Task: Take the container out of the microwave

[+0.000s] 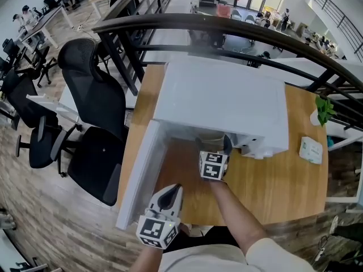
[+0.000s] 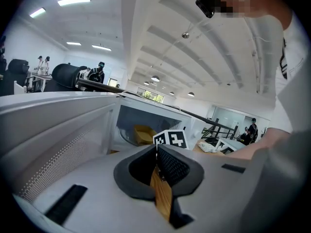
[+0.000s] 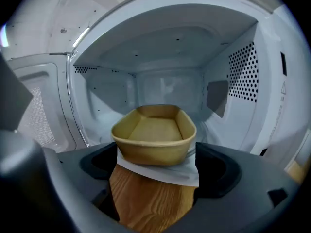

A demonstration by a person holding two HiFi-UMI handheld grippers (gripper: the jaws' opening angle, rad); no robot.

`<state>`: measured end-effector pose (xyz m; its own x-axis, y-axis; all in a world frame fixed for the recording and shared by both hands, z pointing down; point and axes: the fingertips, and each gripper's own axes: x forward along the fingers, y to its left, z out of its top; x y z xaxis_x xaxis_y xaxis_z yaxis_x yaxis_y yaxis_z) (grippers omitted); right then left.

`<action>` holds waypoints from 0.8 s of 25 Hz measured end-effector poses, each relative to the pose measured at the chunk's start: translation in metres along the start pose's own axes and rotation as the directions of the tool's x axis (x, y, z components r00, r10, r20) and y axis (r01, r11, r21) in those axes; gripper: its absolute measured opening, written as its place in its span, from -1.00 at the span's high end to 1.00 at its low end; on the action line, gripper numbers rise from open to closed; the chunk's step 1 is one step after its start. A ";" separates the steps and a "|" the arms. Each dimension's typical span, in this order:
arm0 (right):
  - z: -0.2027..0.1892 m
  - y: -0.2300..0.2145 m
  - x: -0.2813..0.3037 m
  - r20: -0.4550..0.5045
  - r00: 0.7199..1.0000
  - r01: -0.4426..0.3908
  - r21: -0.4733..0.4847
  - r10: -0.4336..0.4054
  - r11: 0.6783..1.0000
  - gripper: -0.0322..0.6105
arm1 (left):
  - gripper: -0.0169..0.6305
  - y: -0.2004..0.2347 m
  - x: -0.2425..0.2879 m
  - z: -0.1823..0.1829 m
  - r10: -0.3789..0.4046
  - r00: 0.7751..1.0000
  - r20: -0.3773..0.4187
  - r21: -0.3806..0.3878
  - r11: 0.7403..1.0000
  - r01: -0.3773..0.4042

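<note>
Microwave: white box standing on a wooden table, its mouth facing me.
Door: swung full open to my left and reaching out over the table's near edge, so it walls off that side.
Cavity room: in the right gripper view the roof sits well above the container's rim, and both side walls stand clear of it. The right wall is perforated.
Container: tan oblong tub on the cavity floor near the front lip, upright, one short end towards me.
Contents: I see nothing in it, only its bare inside.
Right gripper: at the cavity mouth, pointing inward and a little down. Its jaws stand wide apart with the tub's near end showing in the gap just ahead of them. The pads are not on it, so I have hold of nothing there.
Left gripper: low by the near table edge, just beside the open door. Its pads meet at the tips, with only a sliver of tabletop showing below them and nothing gripped.
Table right side: a small potted plant and a pack of tissues, both well apart from the microwave.
Surroundings: dark railing behind the table, black office chair off its left edge.
</note>
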<state>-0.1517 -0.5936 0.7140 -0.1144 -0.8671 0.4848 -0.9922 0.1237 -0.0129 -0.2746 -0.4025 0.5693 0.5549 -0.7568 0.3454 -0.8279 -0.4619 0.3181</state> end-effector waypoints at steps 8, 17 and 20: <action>0.009 0.005 0.006 0.069 0.997 -0.040 0.039 0.037 0.998 -0.63 | 0.83 0.002 0.004 -0.007 0.001 1.000 -0.024 -0.002 1.000 -0.001; 0.012 0.000 0.016 0.065 0.998 -0.021 0.050 0.018 0.998 -0.63 | 0.83 0.002 0.004 -0.009 0.005 0.999 -0.033 0.000 1.000 -0.005; 0.011 -0.003 0.015 0.057 0.998 -0.011 0.046 0.008 0.999 -0.62 | 0.83 0.001 0.003 -0.010 0.004 0.999 -0.034 -0.001 1.000 -0.004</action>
<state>-0.1509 -0.6120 0.7111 -0.1251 -0.8920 0.4344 -0.9921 0.1106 -0.0586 -0.2728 -0.4010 0.5792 0.5544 -0.7421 0.3768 -0.8299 -0.4589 0.3174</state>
